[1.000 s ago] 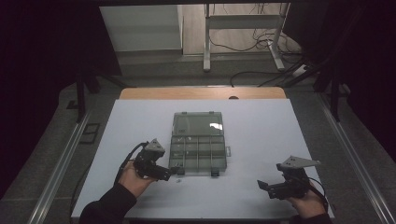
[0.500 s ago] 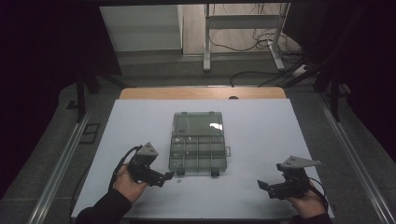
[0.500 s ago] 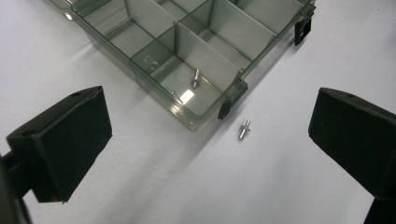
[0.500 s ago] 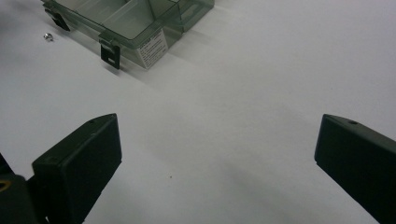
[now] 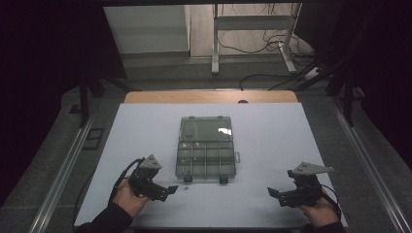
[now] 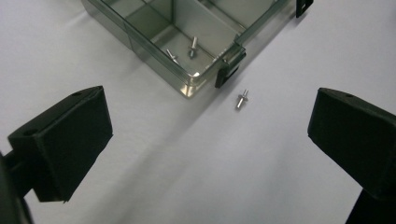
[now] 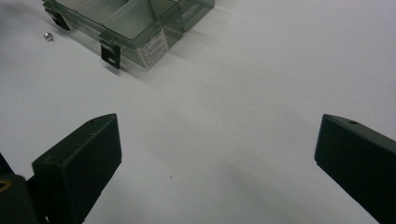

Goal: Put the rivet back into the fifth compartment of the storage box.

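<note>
Fingers (image 6: 60,144) of the left gripper (image 5: 165,190), just opened wide and empty, should straddle the loose screw (image 6: 241,99) by the organizer box (image 5: 206,153) near the desk's (image 5: 272,131) front edge.

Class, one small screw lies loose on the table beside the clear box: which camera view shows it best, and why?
The left gripper view: the screw lies close and sharp, just off the box's corner latch, head and shaft plain. In the right gripper view it is a small glint far off. In the high view it is a mere speck.
</note>
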`<state>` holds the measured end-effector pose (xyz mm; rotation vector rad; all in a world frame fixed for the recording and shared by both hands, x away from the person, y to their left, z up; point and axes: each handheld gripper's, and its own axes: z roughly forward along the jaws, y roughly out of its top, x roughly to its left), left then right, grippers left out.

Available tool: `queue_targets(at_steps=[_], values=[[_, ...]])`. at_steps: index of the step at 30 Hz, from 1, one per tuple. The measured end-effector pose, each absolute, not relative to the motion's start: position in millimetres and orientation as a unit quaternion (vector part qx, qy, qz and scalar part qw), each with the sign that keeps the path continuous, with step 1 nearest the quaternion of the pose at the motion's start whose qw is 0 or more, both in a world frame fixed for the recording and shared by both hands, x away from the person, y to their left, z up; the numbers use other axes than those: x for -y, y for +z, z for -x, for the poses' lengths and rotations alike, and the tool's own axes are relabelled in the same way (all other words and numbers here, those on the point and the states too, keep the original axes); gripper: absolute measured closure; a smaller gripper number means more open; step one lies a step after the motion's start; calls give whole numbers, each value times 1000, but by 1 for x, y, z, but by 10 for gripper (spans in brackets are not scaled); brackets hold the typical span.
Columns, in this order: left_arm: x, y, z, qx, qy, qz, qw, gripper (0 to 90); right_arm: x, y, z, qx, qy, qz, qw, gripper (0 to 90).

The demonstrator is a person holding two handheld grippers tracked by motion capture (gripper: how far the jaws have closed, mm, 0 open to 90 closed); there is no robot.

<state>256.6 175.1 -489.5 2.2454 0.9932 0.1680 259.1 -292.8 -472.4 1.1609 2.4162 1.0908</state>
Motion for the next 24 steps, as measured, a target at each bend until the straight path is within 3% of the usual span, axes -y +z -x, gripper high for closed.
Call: queue_targets(at_steps=[10, 24], values=[[-161, -494, -253, -367, 75, -878, 297, 46, 293, -472, -259, -829, 374, -397, 123, 3], [-145, -499, -253, -335, 49, -894, 294, 427, 292, -473, -259, -830, 373, -396, 123, 5]])
